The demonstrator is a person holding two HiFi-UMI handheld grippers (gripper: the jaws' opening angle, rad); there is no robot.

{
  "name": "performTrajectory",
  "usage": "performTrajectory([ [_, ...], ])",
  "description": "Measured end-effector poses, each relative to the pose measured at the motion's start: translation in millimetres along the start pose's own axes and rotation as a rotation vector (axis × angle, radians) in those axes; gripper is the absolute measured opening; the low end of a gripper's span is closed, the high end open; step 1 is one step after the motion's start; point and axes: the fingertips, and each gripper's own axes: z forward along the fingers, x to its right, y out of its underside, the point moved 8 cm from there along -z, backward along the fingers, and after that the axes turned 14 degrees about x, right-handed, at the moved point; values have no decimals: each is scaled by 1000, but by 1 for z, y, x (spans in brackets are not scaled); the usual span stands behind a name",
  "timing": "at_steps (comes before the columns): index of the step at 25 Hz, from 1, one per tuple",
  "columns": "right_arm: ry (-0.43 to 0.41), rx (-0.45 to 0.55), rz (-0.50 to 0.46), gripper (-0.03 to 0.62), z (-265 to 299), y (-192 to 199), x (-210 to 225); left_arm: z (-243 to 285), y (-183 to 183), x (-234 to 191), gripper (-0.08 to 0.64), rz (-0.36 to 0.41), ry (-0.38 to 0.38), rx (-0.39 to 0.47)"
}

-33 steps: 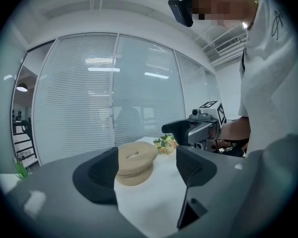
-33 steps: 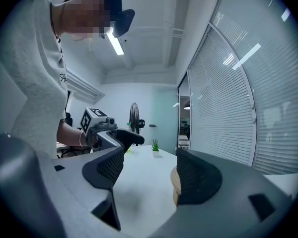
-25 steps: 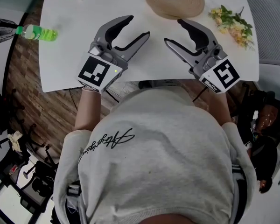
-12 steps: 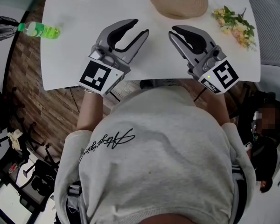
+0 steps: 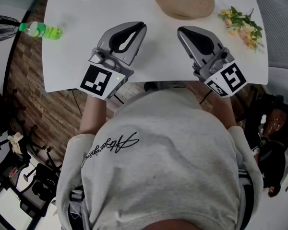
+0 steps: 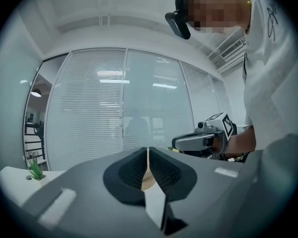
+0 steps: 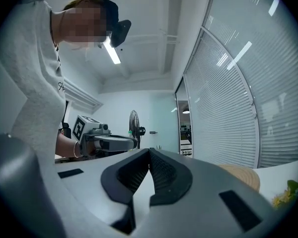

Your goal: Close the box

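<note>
Left gripper [image 5: 142, 26], right gripper [image 5: 180, 30] just closed, box [image 5: 184, 3] cropped

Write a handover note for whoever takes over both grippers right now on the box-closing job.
Left gripper: jaws have just closed, nothing between them, above the white table.
Right gripper: likewise just closed, empty.
Round woven box: at the table's far side, ahead of both grippers, touched by neither, slotted top up.
Done: nothing on the box that shows.
Left: reach the box and close it; whether its lid already sits flush cannot be told.
</note>
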Motion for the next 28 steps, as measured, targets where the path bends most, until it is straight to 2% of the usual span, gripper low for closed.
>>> performTrajectory([
  [13,47,35,-54,2,-9,-7,8,12,0,7,2,-10,16,2],
  [18,73,-21,-74,2,-11,-4,11,16,2,7,1,-1,15,-12],
  [23,74,18,-30,2,-12,-8,12,21,3,9,2,3,20,5],
  [28,73,16,-39,2,-12,-9,12,24,4,10,2,15,19,-1],
])
